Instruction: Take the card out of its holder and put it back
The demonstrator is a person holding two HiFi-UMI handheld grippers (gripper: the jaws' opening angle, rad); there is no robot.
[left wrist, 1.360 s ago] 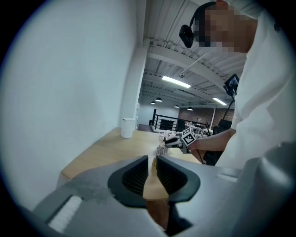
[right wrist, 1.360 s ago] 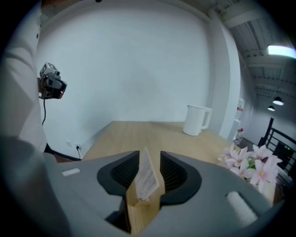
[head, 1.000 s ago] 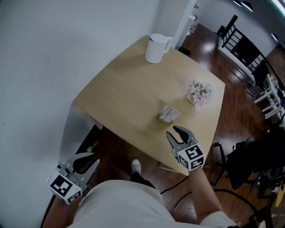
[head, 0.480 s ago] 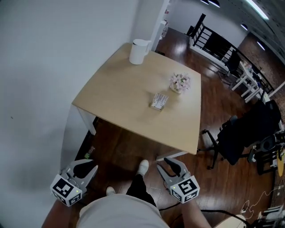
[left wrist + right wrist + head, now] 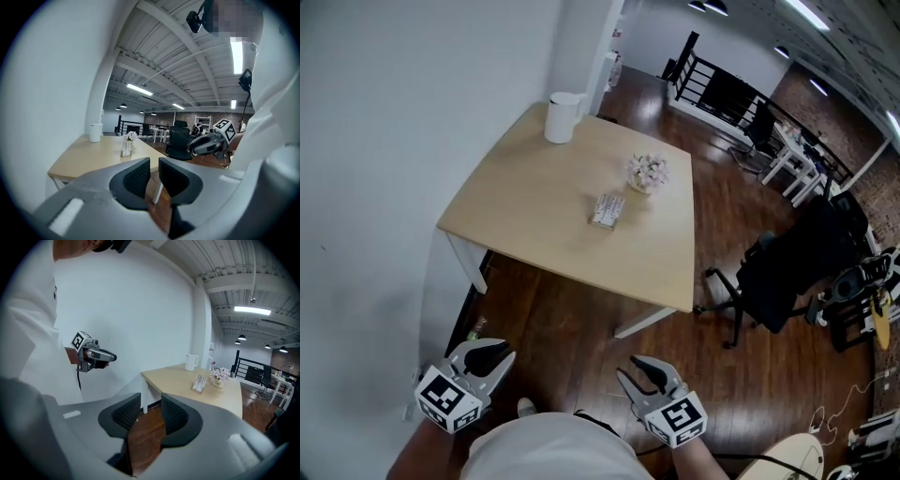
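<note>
The card holder, a small clear stand with a printed card in it, sits mid-table on the light wooden table. It also shows far off in the left gripper view as the card holder and in the right gripper view as the card holder. Both grippers hang low by my body, well away from the table. My left gripper has its jaws a narrow gap apart, holding nothing. My right gripper is open a little wider, also with nothing in it.
A small pot of pink flowers stands just beyond the holder. A white jug is at the table's far corner. White wall runs along the left. A black office chair stands right of the table on the dark wood floor.
I have stepped back from the table, so it looks smaller and farther. My right gripper has moved from the table's front edge back beside my body. The left stays low.
</note>
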